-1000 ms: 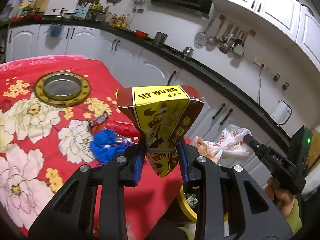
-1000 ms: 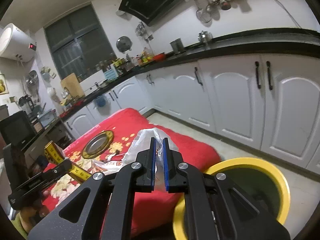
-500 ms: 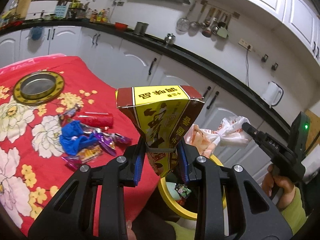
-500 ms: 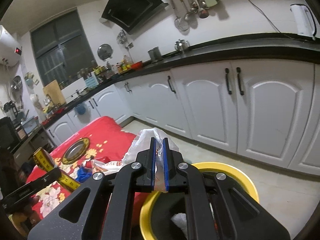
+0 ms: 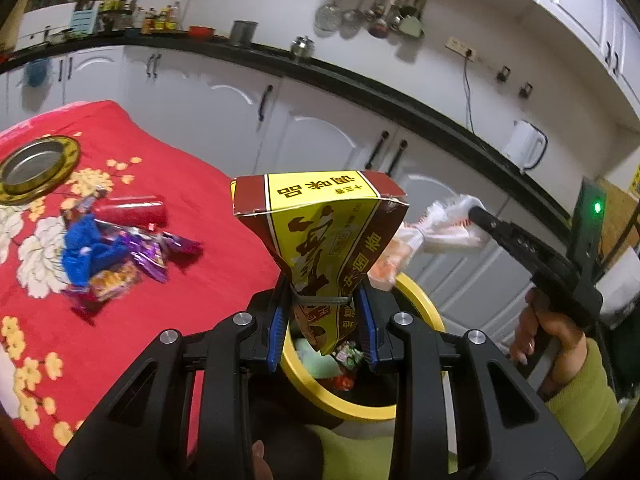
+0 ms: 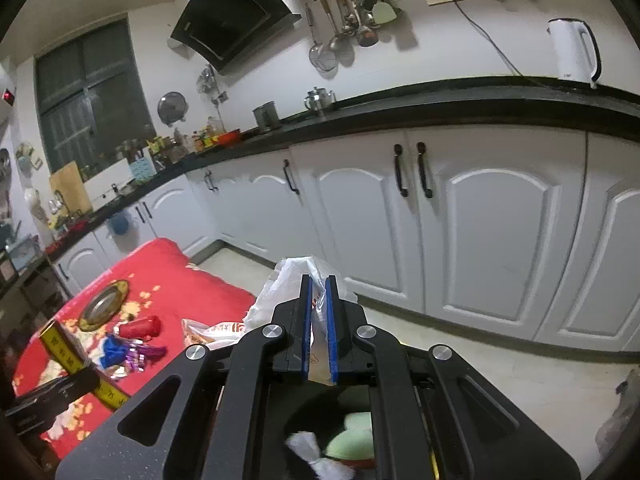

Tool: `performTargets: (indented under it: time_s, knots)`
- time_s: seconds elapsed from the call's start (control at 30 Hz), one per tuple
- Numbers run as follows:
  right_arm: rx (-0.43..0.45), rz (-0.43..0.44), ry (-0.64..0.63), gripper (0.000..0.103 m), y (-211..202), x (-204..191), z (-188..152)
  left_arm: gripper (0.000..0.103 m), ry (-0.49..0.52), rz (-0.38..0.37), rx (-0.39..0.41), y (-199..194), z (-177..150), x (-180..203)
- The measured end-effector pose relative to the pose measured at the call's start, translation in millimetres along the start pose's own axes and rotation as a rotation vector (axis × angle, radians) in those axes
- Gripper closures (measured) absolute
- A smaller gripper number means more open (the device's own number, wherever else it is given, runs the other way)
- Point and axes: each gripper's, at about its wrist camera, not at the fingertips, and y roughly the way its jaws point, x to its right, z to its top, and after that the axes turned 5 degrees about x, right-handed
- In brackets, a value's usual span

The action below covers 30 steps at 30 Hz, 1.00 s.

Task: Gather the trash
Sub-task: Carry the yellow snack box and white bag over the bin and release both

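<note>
My left gripper [image 5: 322, 322] is shut on a crushed yellow and maroon carton [image 5: 324, 232], held upright above the yellow-rimmed trash bin [image 5: 420, 304]. My right gripper [image 6: 319, 328] is shut on a white plastic bag [image 6: 280, 292], also over the bin, whose dark inside [image 6: 344, 436] shows green and white trash. In the left wrist view the bag [image 5: 436, 228] hangs from the right gripper's tip beside the carton. Loose wrappers, a blue scrap [image 5: 86, 248] and a red tube [image 5: 132, 208] lie on the red flowered tablecloth [image 5: 200, 184].
A round metal dish with a gold rim [image 5: 36, 164] sits at the table's far left. White kitchen cabinets [image 6: 480, 232] under a black counter run behind the bin. A white kettle [image 6: 574, 52] stands on the counter.
Both grippers have swung right from over the table to above the bin, still holding the carton and the bag. More of the bin's inside shows now.
</note>
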Motion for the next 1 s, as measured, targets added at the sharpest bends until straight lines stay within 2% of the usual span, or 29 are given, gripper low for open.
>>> performTargets:
  time_s: [0.53,1.0]
  knots:
    - [0.006,-0.129,-0.077,0.096,9,21,-15,0.08,0.086,-0.086,-0.107,44,-25,37]
    - [-0.055,-0.113,-0.057,0.094,24,35,-28,0.079,0.079,-0.088,-0.194,73,-43,40]
